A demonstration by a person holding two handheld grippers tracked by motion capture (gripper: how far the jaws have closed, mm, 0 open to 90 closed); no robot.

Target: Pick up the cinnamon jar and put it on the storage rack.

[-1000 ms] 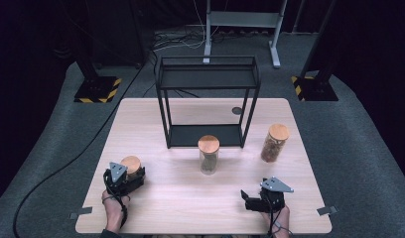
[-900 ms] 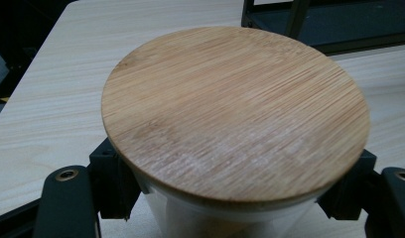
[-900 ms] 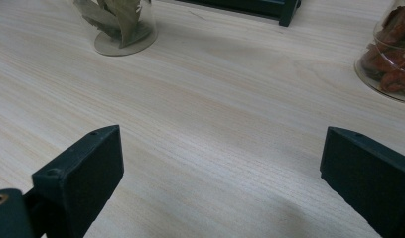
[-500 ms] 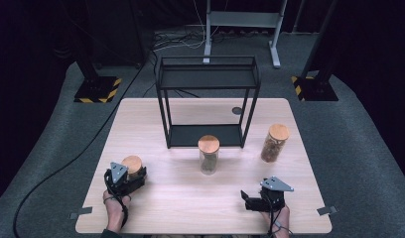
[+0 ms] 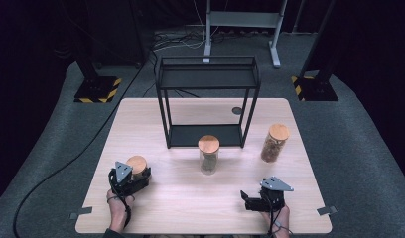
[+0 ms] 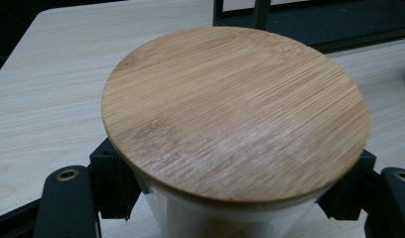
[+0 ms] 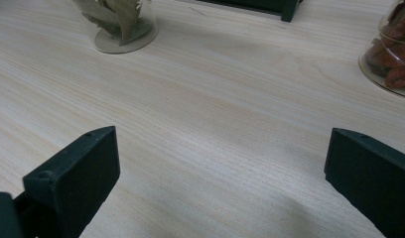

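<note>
A short jar with a round bamboo lid point(image 6: 235, 109) sits between the jaws of my left gripper point(image 6: 235, 198), which press on its pale sides just under the lid. From above, that jar point(image 5: 137, 163) and the left gripper point(image 5: 138, 174) are at the table's front left. My right gripper point(image 5: 247, 198) rests low at the front right, open, with bare wood between its jaws point(image 7: 220, 173).
A black metal two-level shelf frame point(image 5: 208, 99) stands at the back middle of the wooden table point(image 5: 180, 213). A tall jar of dried leaves point(image 5: 209, 154) stands before it, and a jar of reddish-brown pieces point(image 5: 274, 144) is to the right. A dark disc point(image 5: 236, 110) lies behind the shelf.
</note>
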